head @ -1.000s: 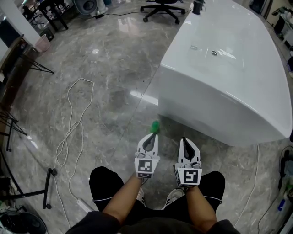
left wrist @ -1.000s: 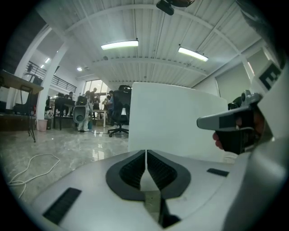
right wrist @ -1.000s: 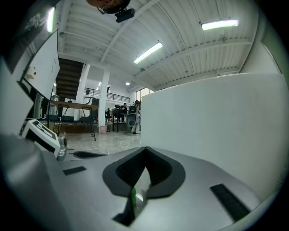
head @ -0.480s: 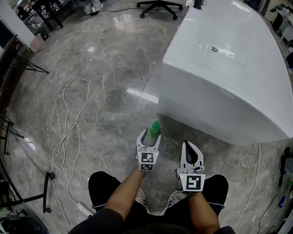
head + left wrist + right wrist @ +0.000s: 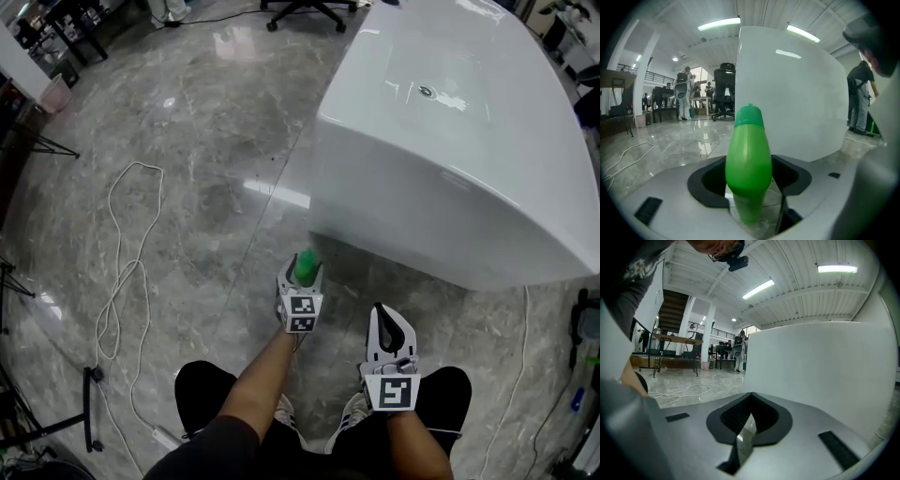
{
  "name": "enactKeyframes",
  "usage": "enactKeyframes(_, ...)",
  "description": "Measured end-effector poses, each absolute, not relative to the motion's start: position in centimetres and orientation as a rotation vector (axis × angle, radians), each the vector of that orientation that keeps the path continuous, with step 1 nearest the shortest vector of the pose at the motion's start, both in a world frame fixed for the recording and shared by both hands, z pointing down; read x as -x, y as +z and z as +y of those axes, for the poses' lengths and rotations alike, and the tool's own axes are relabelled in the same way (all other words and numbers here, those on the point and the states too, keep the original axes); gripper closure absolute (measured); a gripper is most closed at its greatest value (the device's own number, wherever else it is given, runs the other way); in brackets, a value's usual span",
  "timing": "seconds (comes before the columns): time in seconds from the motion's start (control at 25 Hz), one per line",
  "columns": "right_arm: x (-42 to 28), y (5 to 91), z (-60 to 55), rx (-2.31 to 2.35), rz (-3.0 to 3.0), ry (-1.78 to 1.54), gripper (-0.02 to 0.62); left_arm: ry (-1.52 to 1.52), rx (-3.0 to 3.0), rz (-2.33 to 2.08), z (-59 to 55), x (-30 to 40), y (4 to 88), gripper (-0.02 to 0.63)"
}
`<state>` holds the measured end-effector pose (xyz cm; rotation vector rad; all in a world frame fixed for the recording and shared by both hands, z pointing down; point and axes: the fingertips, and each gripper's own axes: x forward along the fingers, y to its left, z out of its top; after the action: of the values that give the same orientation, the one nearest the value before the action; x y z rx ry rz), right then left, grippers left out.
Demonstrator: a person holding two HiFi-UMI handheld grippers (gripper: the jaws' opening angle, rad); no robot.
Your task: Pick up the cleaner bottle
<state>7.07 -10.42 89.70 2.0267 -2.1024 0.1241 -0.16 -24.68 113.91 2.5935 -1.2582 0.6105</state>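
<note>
The cleaner bottle (image 5: pixel 306 263) stands upright on the grey marble floor (image 5: pixel 187 197), just beside the near corner of a big white tub (image 5: pixel 450 150). It is bright green all over, with no label showing. Its body is plump and rounded through the middle, narrows towards the foot and tapers up to a blunt cap of a slightly bluer green. In the left gripper view the plastic looks smooth, with a soft sheen, and the lower part looks a little paler.

The left gripper (image 5: pixel 302 274) is low over the floor with its jaws spread wide on either side of the bottle. The black pads sit level with the widest part of the body and do not visibly squeeze it, and the bottle's foot rests on the floor. The cap rises above the jaws.

The right gripper (image 5: pixel 379 315) hangs a little nearer the person, well apart from the bottle. Its jaws are pressed together with nothing between them.

A white cable (image 5: pixel 131 253) lies in loose loops on the floor to the left, and an office chair (image 5: pixel 300 9) stands beyond the tub's far end.
</note>
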Motion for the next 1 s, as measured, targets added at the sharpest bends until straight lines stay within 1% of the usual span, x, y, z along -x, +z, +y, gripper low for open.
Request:
enactKeyframes(0.28, -7.0, 90.0, -9.3, -2.028, -2.103, 0.137, 0.581, 0.688, -2.513, -1.299, -25.6, 0.0, 116.5, 0.350)
enactKeyframes(0.32, -7.0, 90.0, -9.3, -2.026, -2.103, 0.128, 0.581, 0.699, -2.501, -1.317, -25.8, 0.1, 116.5, 0.398)
enactKeyframes(0.36, -7.0, 90.0, -9.2, -2.028, -2.104, 0.124, 0.581, 0.707, -2.493, -1.331, -25.9, 0.2, 116.6, 0.411)
enactKeyframes(0.8, -8.0, 90.2, -8.4, -2.032, -2.097, 0.117, 0.581, 0.735, -2.514, -1.279, -25.5, -0.2, 116.4, 0.420)
enactKeyframes(1.0, -8.4, 90.3, -8.6, -2.030, -2.090, 0.125, 0.581, 0.649, -2.539, -1.300, -25.3, 0.0, 113.3, 0.422)
